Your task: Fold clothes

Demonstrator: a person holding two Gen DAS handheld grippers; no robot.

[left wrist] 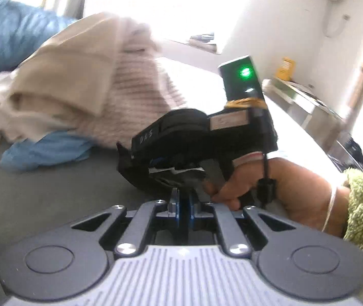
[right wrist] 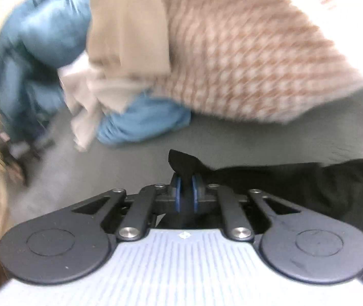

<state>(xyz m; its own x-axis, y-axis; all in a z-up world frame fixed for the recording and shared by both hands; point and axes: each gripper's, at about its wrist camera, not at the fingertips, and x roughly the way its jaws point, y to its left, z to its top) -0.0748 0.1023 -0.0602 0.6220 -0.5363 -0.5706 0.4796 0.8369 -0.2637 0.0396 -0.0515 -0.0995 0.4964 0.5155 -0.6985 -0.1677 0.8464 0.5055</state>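
Black cloth (right wrist: 309, 183) is pinched in both hand-held grippers: the left (left wrist: 183, 199) grips it low at centre, the right (right wrist: 188, 181) clamps a corner, the rest trailing rightward on the tabletop (right wrist: 135, 163); the clothes pile (right wrist: 207, 51) lies beyond.

left wrist: blown-out window (left wrist: 171, 2) glare | right wrist: heavy motion blur | fisheye edges curved
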